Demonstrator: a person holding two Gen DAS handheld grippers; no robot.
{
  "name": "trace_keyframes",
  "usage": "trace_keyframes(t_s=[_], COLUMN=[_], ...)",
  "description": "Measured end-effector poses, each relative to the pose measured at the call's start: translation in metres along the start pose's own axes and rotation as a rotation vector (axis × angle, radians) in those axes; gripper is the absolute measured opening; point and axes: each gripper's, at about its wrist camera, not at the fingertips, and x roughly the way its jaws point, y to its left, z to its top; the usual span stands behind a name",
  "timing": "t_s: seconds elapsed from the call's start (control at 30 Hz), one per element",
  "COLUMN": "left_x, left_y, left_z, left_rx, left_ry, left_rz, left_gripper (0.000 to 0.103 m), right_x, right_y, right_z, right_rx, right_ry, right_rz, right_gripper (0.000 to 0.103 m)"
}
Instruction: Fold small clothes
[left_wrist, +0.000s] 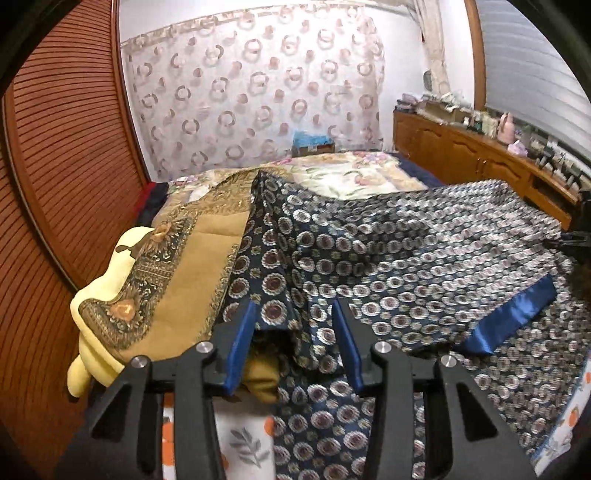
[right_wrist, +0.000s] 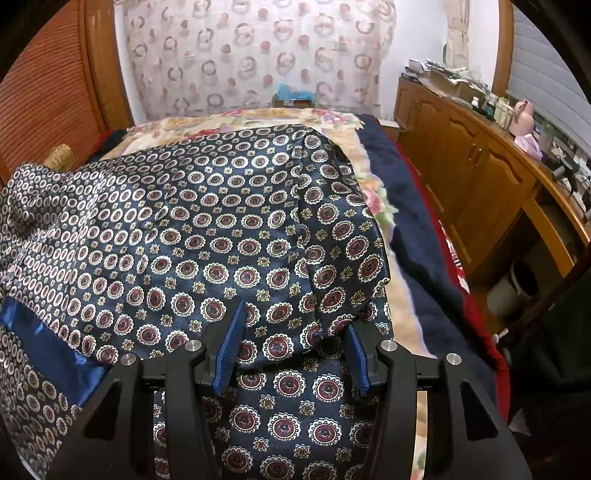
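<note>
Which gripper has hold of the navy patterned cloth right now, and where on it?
Neither clearly: cloth lies bunched between left gripper's jaws and right gripper's jaws, pads apart.

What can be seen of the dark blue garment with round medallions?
The dark blue garment looks silky, printed with red-and-white medallions, with a plain shiny blue band at one edge. It lies crumpled and partly folded on the bed, overlapping a tan patterned cloth. Its fabric lies between the fingers of both grippers.
</note>
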Motion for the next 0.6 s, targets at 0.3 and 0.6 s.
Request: trace_keyframes(t_s=[0.3,0.6], left_x=[0.023,-0.032], left_y=[0.006,0.004], left_z=[0.006,0.037], left_rx=[0.011,-0.136], left_ry=[0.041,-0.092], left_rz=[-0.006,-0.277], left_gripper=[0.000,0.000], right_x=[0.000,-0.004], right_y=[0.000,-0.004], right_z=[0.000,0.000], right_rx=[-0.001,0.014], right_ry=[-0.001,-0.006], right_rz=[-0.001,-0.003], right_gripper=[0.050,0.037])
